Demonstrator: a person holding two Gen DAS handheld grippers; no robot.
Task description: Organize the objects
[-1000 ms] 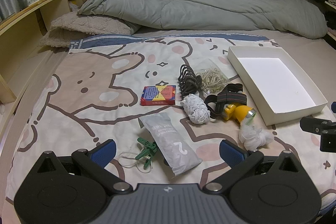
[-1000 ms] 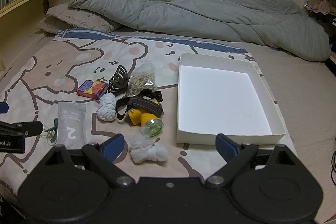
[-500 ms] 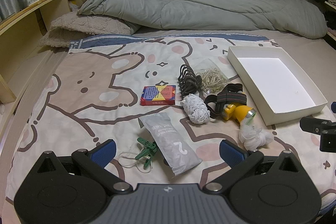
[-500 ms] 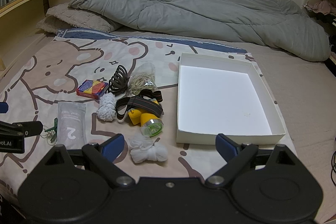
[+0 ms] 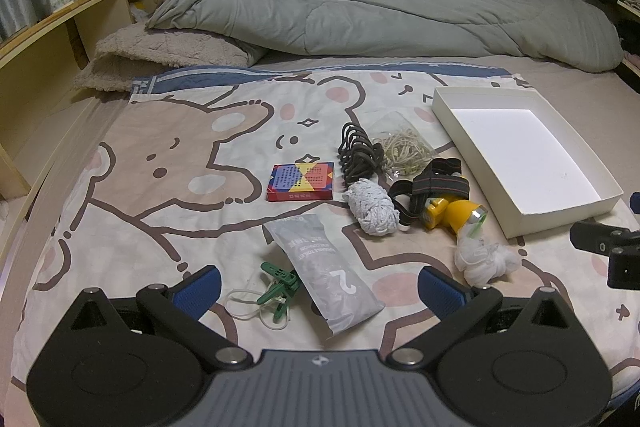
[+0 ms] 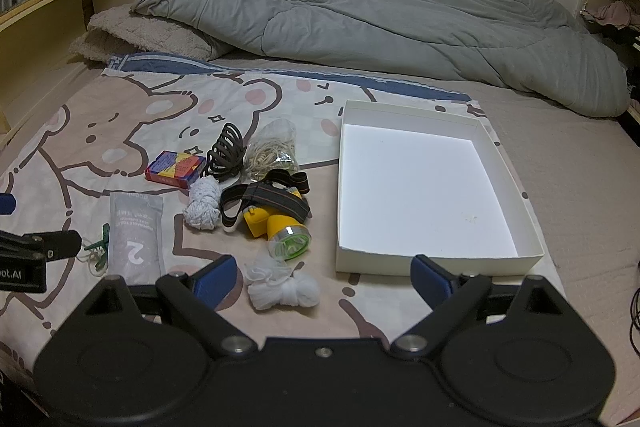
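Grey pouch (image 5: 326,269), apparently "2"

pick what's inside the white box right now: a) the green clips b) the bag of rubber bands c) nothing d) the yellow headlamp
c, the white box shows only its bare floor, while the yellow headlamp, the bag of rubber bands and the green clips all lie outside it on the bedsheet.

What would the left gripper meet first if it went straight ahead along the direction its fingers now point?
Probably the grey sachet marked 2, which lies on the bedsheet between the open fingers of the left gripper, nearest the centre line. Depth is hard to judge; the green clips sit slightly left.
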